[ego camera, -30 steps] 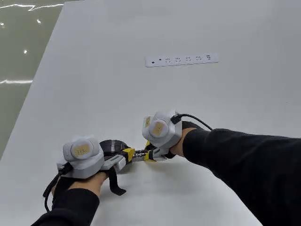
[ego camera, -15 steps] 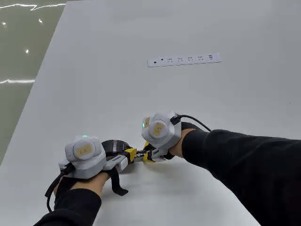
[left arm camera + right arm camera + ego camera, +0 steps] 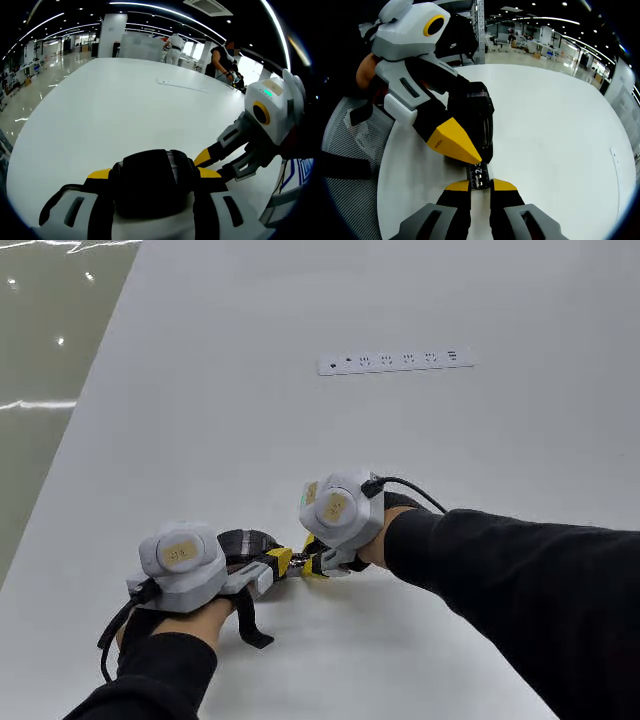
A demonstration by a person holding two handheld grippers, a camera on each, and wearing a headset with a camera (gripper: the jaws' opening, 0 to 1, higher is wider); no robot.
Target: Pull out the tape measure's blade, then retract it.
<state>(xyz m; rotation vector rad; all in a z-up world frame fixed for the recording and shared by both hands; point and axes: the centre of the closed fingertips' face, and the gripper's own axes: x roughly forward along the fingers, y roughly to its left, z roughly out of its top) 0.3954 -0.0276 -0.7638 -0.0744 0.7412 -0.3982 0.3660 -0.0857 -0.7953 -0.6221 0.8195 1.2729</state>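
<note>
The left gripper (image 3: 272, 568) clamped the tape measure (image 3: 245, 543) in the table's (image 3: 300, 420) 7 o'clock area. The right gripper (image 3: 312, 566), at its 3 o'clock, pinched the blade (image 3: 478, 176), barely out. The pull would best run straight toward 3 o'clock, body steady, pinch firm.

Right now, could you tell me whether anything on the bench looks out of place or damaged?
Nothing stands out. The left gripper holds the tape measure, the right gripper pinches a short, straight stretch of blade, and the power strip lies flat farther back.
</note>
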